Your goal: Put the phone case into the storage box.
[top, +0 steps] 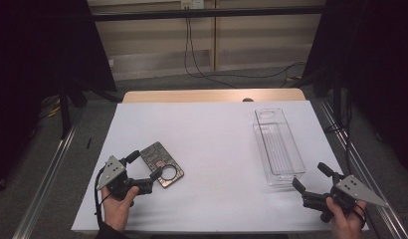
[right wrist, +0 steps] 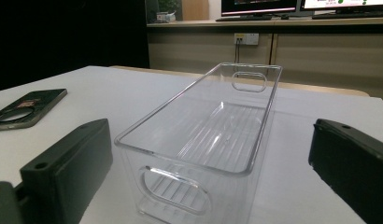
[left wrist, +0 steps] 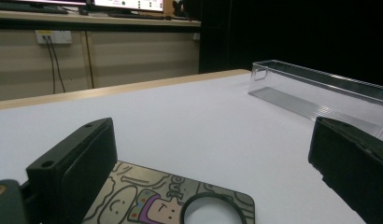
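- Filling the middle of the high view, the white tabletop (top: 212, 144) runs from the wooden far edge down to the bottom of the frame.
- A clear plastic bin (top: 277, 145) lies right of centre, lengthwise toward the top, empty, with a cut-out handle at each end.
- The left gripper (top: 145, 167) sits at lower left, held in a hand (top: 118, 209); its jaws are spread wide on either side of the phone case, one on its far side, one at its near edge.
- The right gripper (top: 310, 175) sits at lower right, its jaws spread and pointing at the bin's near end, just short of it.
- The phone case (top: 161, 164), dark with a cartoon print and a round hole, lies flat at lower left, well apart from the bin.
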`<state>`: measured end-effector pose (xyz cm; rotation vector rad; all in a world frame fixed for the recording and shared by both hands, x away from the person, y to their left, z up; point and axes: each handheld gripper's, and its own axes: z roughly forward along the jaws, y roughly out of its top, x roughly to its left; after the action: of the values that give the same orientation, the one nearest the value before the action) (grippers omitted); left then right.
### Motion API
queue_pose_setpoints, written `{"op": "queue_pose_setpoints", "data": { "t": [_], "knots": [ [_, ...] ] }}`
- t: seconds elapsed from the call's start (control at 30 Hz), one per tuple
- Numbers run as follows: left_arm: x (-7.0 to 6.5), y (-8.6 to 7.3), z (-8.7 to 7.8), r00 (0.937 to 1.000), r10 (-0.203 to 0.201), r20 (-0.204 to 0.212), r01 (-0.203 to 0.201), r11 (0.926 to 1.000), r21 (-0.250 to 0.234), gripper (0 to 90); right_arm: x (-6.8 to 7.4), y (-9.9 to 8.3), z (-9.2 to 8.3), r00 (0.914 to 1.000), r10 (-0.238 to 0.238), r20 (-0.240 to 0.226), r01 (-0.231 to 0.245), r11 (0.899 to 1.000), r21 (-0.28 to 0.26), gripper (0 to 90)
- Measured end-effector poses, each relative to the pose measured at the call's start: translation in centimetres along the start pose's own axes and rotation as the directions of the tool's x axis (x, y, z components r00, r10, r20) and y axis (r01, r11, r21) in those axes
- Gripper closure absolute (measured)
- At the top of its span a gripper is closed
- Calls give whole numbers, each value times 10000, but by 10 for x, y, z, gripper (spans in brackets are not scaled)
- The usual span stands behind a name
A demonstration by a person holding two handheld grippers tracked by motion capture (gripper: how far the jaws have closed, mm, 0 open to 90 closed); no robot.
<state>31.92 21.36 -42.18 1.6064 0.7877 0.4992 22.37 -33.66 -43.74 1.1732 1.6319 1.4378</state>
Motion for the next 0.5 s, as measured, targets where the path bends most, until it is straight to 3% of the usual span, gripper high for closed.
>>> {"op": "queue_pose_setpoints", "data": {
  "t": [0.5],
  "knots": [
    [5, 5, 22, 9995, 308, 7, -308, 9994, 178, 16, 0, 0, -1, 10000, -24, 14, 24, 10000, -19, 0]
  ]
}}
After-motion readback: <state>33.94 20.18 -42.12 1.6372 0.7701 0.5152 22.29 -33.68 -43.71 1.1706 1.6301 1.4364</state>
